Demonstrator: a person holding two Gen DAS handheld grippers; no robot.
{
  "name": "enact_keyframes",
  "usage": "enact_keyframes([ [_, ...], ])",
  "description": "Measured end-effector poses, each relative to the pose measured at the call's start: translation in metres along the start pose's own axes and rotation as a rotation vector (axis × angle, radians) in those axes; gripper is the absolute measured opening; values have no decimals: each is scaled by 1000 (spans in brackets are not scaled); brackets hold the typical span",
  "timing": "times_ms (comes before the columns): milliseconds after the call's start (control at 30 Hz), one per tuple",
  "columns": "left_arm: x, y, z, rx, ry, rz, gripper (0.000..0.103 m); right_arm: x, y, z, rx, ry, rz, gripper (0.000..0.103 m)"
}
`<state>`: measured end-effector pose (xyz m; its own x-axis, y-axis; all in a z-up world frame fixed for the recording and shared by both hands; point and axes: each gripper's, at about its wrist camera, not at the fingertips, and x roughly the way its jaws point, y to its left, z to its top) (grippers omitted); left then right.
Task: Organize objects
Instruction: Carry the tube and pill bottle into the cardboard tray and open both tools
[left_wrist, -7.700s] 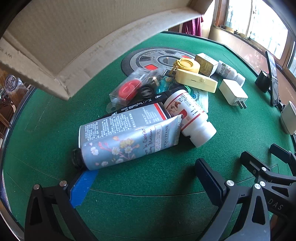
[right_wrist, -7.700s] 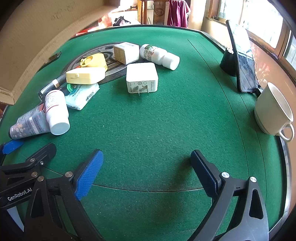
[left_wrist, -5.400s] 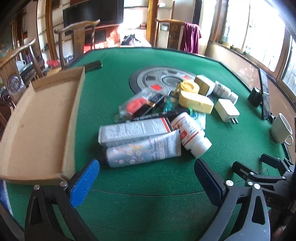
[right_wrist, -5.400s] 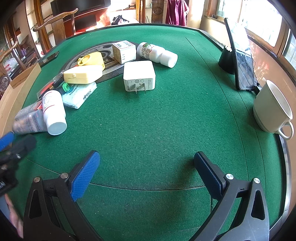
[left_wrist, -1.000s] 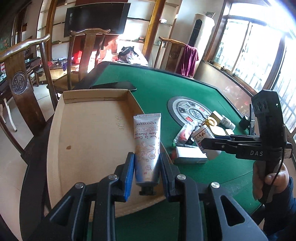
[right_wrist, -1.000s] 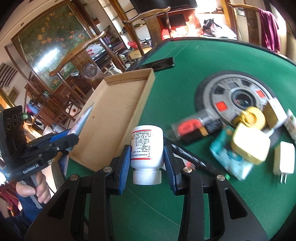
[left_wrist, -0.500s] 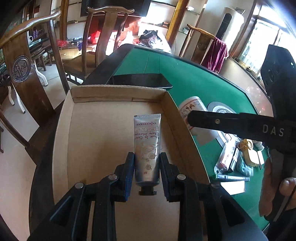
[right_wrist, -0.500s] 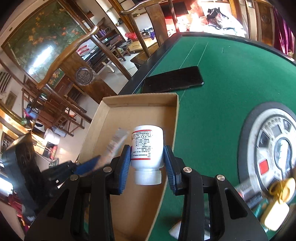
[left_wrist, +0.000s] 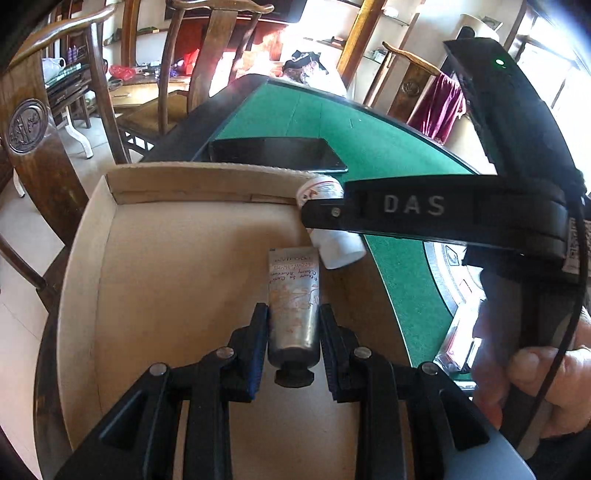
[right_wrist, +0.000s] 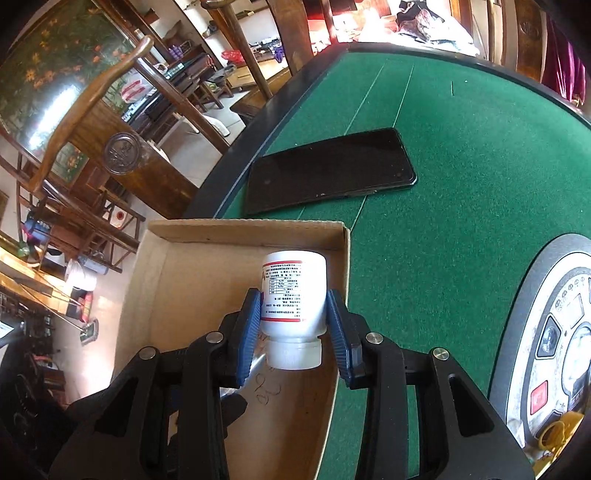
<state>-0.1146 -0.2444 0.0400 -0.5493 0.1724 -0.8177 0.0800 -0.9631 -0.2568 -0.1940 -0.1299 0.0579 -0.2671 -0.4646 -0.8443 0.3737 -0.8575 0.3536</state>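
My left gripper (left_wrist: 292, 321) is shut on a flowered hand cream tube (left_wrist: 294, 295), cap toward the camera, held over the floor of a shallow cardboard tray (left_wrist: 166, 280). My right gripper (right_wrist: 293, 317) is shut on a white pill bottle (right_wrist: 293, 295), cap toward the camera, held over the tray's far right corner (right_wrist: 207, 288). In the left wrist view the bottle (left_wrist: 334, 251) hangs just beyond the tube's flat end, partly hidden by the right gripper's black body. I cannot tell whether either object touches the tray floor.
A black phone (right_wrist: 328, 170) lies on the green felt table (right_wrist: 461, 155) just beyond the tray; it also shows in the left wrist view (left_wrist: 277, 153). A round grey dial (right_wrist: 554, 332) and small yellow items sit at the right. Wooden chairs (left_wrist: 33, 122) stand past the table edge.
Both grippers have moved farther over the tray. The bottle has come from beside the tray's right wall to its far right corner, close to the tube's end.
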Motion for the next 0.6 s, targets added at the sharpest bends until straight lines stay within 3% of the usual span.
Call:
enact_keyframes([
  [600, -1, 7, -12, -28, 13, -19, 28, 16, 15, 7, -59, -15, -75, 36],
])
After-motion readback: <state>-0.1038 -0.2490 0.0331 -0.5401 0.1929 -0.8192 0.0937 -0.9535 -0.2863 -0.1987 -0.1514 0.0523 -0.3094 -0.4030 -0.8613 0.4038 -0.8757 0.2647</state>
